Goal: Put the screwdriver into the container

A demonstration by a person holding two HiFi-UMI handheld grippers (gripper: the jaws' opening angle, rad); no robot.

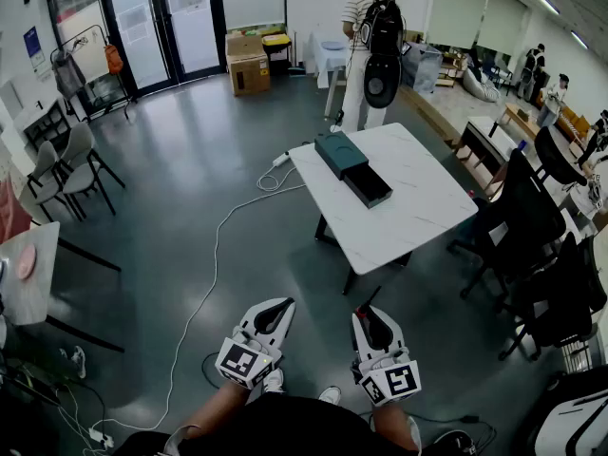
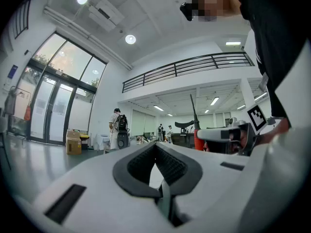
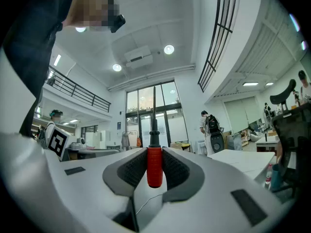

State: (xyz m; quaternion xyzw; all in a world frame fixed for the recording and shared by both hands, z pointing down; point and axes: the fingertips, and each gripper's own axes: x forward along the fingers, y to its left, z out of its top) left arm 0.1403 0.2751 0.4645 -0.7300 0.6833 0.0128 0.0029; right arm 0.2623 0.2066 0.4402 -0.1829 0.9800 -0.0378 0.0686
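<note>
The left gripper [image 1: 277, 308] is low down, near the person's knees. Its jaws are closed together, with nothing between them. Just to its right is the right gripper [image 1: 372, 312]. Its jaws are clamped on the red handle of the screwdriver [image 3: 154, 165]. The handle sits right between the two black pads, and the thin dark shaft sticks up past the jaw tips. So the screwdriver is in the right gripper, over the gray floor, and well away from the table [image 1: 418, 207]. The white table stands farther off, ahead and a bit to the right. On it lies the container [image 1: 332, 150], a dark teal box. Its drawer [image 1: 369, 186] is pulled out toward the near side. The inside of the drawer looks dark, and I cannot tell what is in it. A person with a backpack [image 1: 366, 46] stands at the far end of the table. A white cable [image 1: 204, 274] runs across the floor to the left of the table.
</note>
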